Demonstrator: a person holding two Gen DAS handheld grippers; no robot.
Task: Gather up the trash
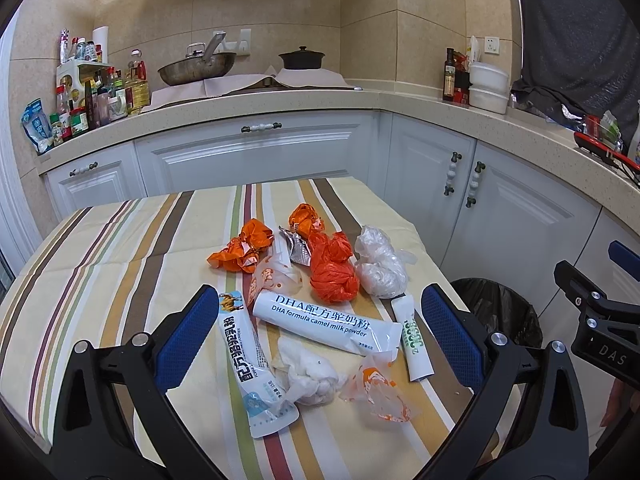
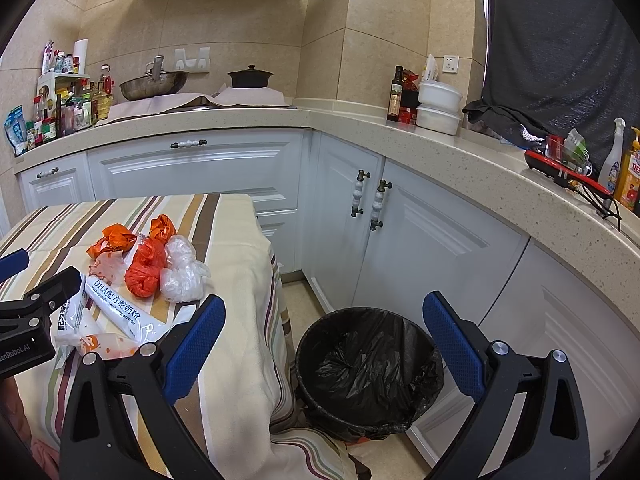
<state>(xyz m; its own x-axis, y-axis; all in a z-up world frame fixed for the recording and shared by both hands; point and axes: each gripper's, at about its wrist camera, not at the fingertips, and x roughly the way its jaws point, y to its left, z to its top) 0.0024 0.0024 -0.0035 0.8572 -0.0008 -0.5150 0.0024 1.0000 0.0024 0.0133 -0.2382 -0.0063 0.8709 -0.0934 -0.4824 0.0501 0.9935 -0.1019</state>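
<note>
Left gripper [image 1: 320,320] fingers wide, empty, over wrappers [image 1: 326,322]; right gripper [image 2: 324,328] likewise over bin [image 2: 368,372].

"DHA formula camel milk powder" pkt [image 1: 328,322]

A home kitchen: beige tiled walls, white cabinets [image 2: 192,168] under a speckled countertop [image 2: 360,120], a wok [image 1: 197,68] on the stove, condiment bottles [image 1: 100,96].
</note>
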